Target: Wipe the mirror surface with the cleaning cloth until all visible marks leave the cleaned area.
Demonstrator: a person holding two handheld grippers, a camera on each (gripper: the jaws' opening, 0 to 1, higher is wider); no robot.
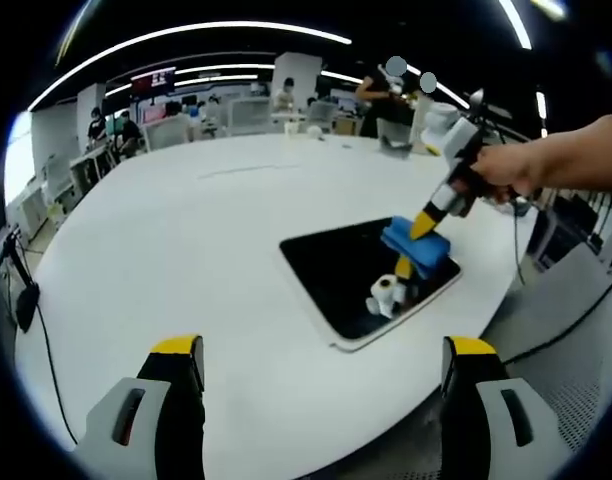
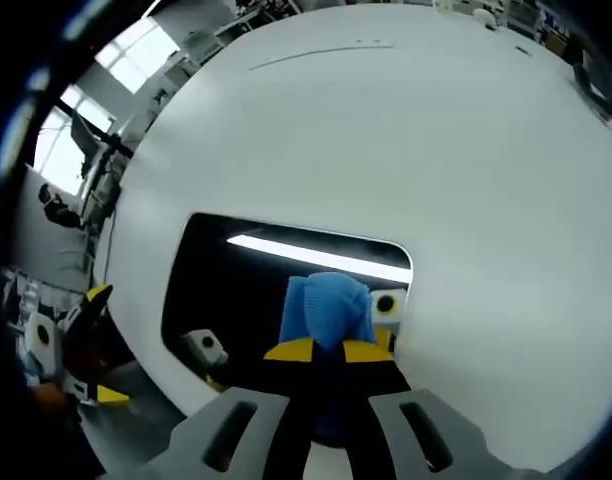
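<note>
Right tool (image 2: 328, 349) pinches blue cloth (image 2: 326, 305) — pressed onto mirror (image 2: 226, 285).

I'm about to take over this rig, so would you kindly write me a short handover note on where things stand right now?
Right gripper: shut on the blue cleaning cloth, pressing it onto the mirror.
Left gripper: open, holding nothing, back from the mirror near the edge of the white table.
Mirror lies flat near the table's edge; the cloth sits on its glass.
Done: cloth gripped and on the glass.
Left: wiping; marks cannot be judged from these views.
</note>
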